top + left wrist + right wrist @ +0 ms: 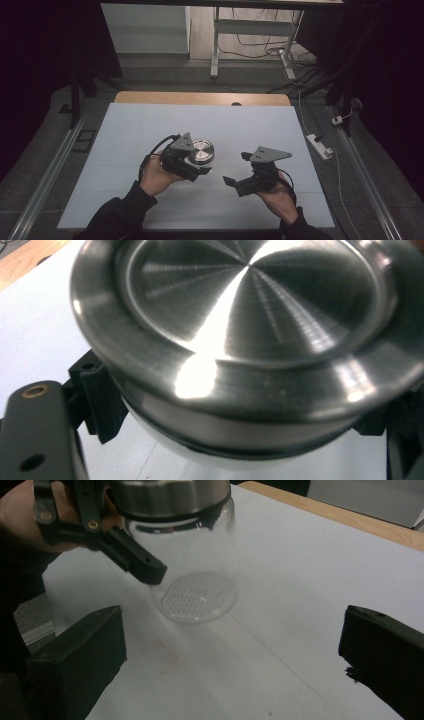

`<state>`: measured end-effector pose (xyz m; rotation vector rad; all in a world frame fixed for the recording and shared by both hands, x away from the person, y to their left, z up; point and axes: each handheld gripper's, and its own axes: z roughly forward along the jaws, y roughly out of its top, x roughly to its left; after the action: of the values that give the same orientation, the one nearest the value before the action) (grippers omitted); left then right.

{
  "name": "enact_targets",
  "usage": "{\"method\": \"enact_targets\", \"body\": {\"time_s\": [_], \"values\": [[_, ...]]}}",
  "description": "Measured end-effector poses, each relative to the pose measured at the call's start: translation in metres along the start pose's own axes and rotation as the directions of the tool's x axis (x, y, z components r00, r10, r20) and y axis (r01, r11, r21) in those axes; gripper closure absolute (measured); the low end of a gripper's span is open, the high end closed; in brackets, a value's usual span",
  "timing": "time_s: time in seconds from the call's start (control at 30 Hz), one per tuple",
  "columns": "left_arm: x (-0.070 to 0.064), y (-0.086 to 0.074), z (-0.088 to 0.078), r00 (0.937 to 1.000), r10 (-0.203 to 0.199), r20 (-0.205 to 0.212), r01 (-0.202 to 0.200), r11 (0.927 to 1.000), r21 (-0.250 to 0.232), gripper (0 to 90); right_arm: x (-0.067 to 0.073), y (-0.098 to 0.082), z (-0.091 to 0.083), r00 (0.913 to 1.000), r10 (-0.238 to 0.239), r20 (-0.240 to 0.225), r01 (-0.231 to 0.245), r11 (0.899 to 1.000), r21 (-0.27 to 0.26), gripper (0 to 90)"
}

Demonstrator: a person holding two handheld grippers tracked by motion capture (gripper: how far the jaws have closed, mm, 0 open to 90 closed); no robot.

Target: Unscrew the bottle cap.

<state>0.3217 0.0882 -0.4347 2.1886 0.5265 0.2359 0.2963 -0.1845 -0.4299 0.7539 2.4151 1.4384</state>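
Steel lid (250, 325) is sitting closest to the left claw (192, 167), which is clamping shut round the glass jar (197, 580) just under that lid, holding it at bench (150, 130) centre. Right claw (235, 170) is hanging wide open w/ nothing in it, just beside the jar. Best approach imo: keep left squeezing steady, bring right square onto the lid rim before twisting. Jar's looking clear, empty, w/ dimpled base; lid brushed, shiny.

The jar (240, 355) hides the left gripper's (196, 167) jaw tips.
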Motion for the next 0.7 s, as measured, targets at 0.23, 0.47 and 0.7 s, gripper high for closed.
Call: {"method": "enact_targets", "body": {"time_s": [0.23,0.47,0.7], "values": [[-0.001,0.0,0.003,0.9999,0.012,0.005,-0.012,0.9999,0.01,15.7,0.006,0.014,0.008,1.0,0.002,0.006,-0.002,1.0,-0.022,0.0],[-0.003,0.002,0.002,0.9998,0.018,0.009,-0.018,0.9998,0.004,15.7,0.01,0.03,0.02,0.9999,0.004,0.013,-0.003,0.999,-0.035,0.0],[-0.005,0.003,0.0,0.9998,0.017,0.008,-0.017,0.9999,-0.001,15.7,0.019,0.044,0.037,0.9999,-0.009,-0.01,0.008,0.999,-0.049,2.3]]}}
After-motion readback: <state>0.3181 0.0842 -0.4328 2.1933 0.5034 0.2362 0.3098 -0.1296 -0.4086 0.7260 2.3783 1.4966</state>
